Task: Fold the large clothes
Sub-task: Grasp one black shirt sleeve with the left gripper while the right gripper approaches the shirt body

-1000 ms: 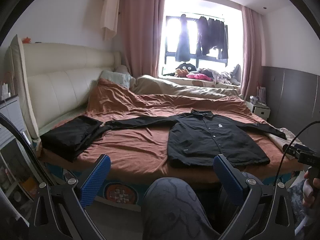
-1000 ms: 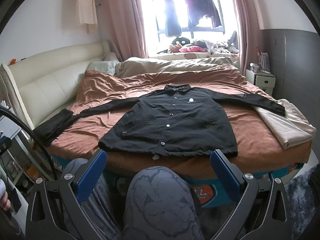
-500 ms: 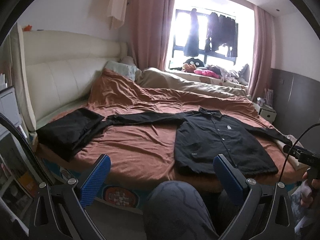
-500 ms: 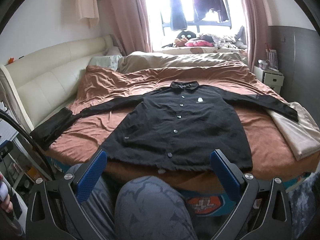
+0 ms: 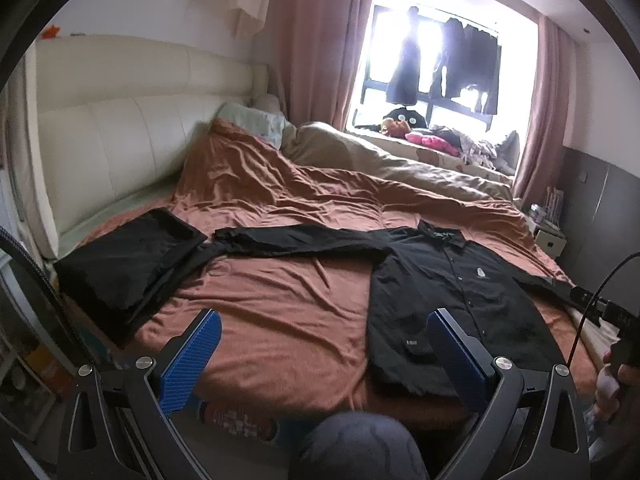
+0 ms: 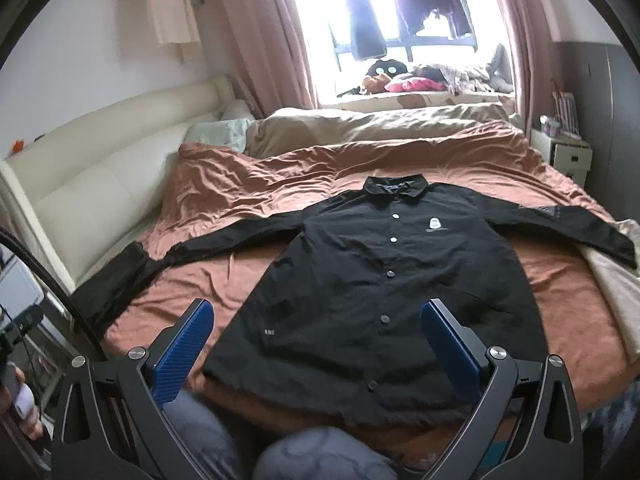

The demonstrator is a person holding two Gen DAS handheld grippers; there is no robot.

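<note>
A large black buttoned jacket (image 6: 384,280) lies flat, front up, on the rust-brown bed cover (image 6: 248,184), sleeves spread out to both sides. It also shows in the left wrist view (image 5: 448,292), right of centre. My right gripper (image 6: 316,344) is open and empty, above the jacket's hem at the bed's near edge. My left gripper (image 5: 324,352) is open and empty, above the bed cover left of the jacket. A folded black garment (image 5: 124,264) lies at the bed's left near corner, by the left sleeve end.
A cream padded headboard (image 5: 120,120) runs along the left. A beige duvet (image 6: 380,124) lies at the far side under the window. A folded beige cloth (image 6: 616,300) sits at the bed's right edge. The person's knees (image 6: 316,456) are below the grippers. A white nightstand (image 6: 568,152) stands at far right.
Both grippers have moved forward and closer to the bed; the jacket looks larger and the hem now lies between the right gripper's fingers. Both stay open. The jacket has not moved.
</note>
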